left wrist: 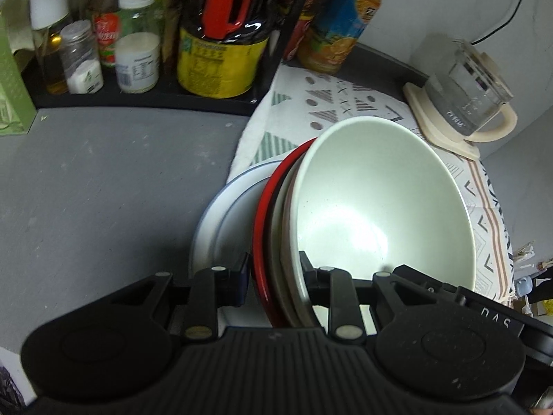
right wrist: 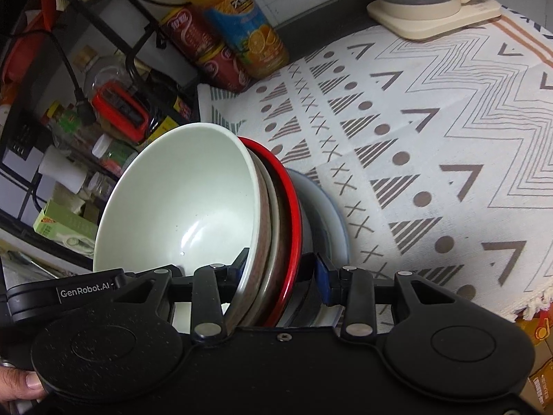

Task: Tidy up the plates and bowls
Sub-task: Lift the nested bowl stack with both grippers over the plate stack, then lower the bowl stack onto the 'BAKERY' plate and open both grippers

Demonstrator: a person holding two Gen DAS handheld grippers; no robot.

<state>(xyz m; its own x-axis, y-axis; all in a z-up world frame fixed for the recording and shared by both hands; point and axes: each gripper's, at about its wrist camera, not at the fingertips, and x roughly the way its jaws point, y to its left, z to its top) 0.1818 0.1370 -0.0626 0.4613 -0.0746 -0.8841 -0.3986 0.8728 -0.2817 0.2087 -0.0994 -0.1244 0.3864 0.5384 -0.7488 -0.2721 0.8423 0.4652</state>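
Nearest the lens in the left wrist view, the left tongs (left wrist: 274, 271) are clenched on the edge of a tilted stack of dishes: one finger sits outside the red plate (left wrist: 260, 238), the other inside the pale green bowl (left wrist: 376, 204) that tops the stack. In the right wrist view, the right tongs (right wrist: 281, 266) grip the same stack at its other side, one finger inside the bowl (right wrist: 179, 204) and the other pressed behind the red plate (right wrist: 292, 214), with a thumb (right wrist: 26, 380) showing at the lower left corner. Between bowl and red plate lie two more rims, one brownish and one grey, clearer from the right. A white plate (left wrist: 221, 218) with a thin blue rim lies behind the stack; whether either pair of tongs takes it in as well I cannot tell. The stack hangs over the edge of a patterned cloth (right wrist: 432, 131) on the grey bench (left wrist: 103, 180). Only the left view shows the bare bench surface and the rack of jars (left wrist: 138, 38) head on; only the right view shows the wide spread of cloth and the red cans (right wrist: 207, 52). Both views show the orange drink bottle (right wrist: 242, 27) and the glass kettle (left wrist: 463, 86) on its cream base.
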